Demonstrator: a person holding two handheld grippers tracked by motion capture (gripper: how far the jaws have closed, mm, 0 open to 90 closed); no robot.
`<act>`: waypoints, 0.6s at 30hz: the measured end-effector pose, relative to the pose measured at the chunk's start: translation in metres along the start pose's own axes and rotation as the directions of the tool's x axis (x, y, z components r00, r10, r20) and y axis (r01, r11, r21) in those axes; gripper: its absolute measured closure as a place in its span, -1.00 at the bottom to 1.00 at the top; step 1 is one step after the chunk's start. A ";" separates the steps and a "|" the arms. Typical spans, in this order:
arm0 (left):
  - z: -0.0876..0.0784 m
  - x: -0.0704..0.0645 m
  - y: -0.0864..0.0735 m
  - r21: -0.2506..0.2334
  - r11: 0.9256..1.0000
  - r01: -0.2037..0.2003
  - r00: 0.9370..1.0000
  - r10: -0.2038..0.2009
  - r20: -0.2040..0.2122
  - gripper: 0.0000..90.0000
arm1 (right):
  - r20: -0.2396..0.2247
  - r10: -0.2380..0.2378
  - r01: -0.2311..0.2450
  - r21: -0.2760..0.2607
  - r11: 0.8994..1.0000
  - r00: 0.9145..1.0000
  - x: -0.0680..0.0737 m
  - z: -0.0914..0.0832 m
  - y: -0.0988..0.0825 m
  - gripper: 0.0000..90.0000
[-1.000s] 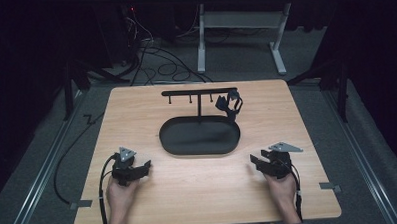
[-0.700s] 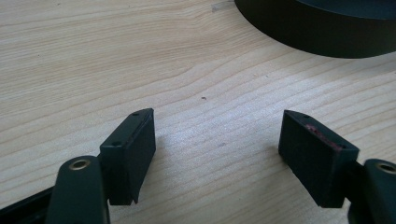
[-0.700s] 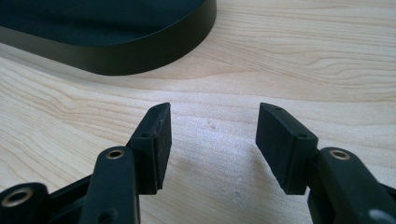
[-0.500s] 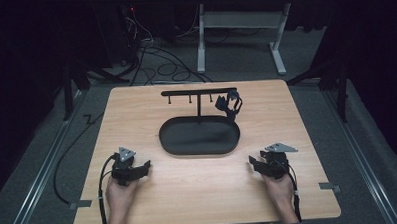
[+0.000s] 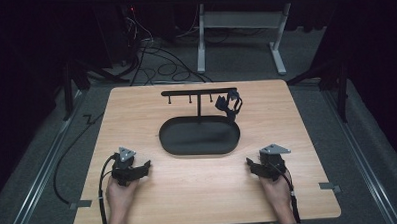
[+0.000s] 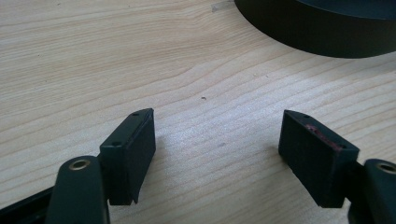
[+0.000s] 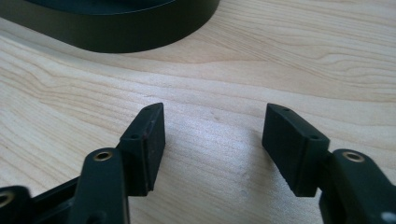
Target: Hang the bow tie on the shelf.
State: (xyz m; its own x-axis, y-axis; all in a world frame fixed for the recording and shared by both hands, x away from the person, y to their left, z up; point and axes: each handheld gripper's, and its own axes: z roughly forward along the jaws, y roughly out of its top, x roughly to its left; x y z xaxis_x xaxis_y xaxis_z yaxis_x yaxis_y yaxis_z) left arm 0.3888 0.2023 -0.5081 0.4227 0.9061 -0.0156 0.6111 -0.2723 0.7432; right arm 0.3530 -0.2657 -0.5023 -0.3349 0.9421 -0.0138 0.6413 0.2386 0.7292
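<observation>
So, both grippers are parked low on the wooden table [image 5: 136, 101], one on each side of the black oval tray [image 5: 199, 136]. My left gripper [image 5: 149, 164] has its jaws spread wide with nothing between them, just bare wood grain in the left gripper view. The right gripper [image 5: 248, 163] has just been opening its jaws too, and again it's only tabletop in the gap.

What I'd guess I'm going after is the small dark clip-looking thing [image 5: 229, 105] hanging near the right end of the T-shaped rack [image 5: 198, 92] that stands at the tray's far edge. It's too small from up high to say exactly what it is. My read is that it's light, probably hard plastic or metal, and it'll swing if I bump it. The rack looks thin, so a sideways shove could tip the whole stand. I'd pinch the thing across its body just under the bar with the right gripper, since it's nearest, then lift it off the peg gently.
</observation>
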 end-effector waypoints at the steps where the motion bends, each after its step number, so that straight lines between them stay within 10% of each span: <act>1: 0.000 0.000 0.000 0.000 1.000 -0.001 1.000 0.001 0.000 -0.38 | 0.001 0.000 0.000 0.001 1.000 1.000 0.000 0.000 0.000 -0.11; 18: 0.000 0.000 0.000 0.001 1.000 0.002 1.000 -0.002 0.000 -0.38 | -0.006 -0.004 0.004 0.002 1.000 1.000 0.000 0.000 0.000 -0.15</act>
State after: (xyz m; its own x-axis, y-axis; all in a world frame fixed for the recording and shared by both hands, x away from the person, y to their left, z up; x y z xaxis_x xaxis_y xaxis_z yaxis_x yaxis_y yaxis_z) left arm 0.3884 0.2020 -0.5081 0.4215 0.9067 -0.0165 0.6126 -0.2712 0.7424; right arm 0.3531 -0.2654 -0.5024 -0.3414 0.9398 -0.0128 0.6412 0.2428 0.7280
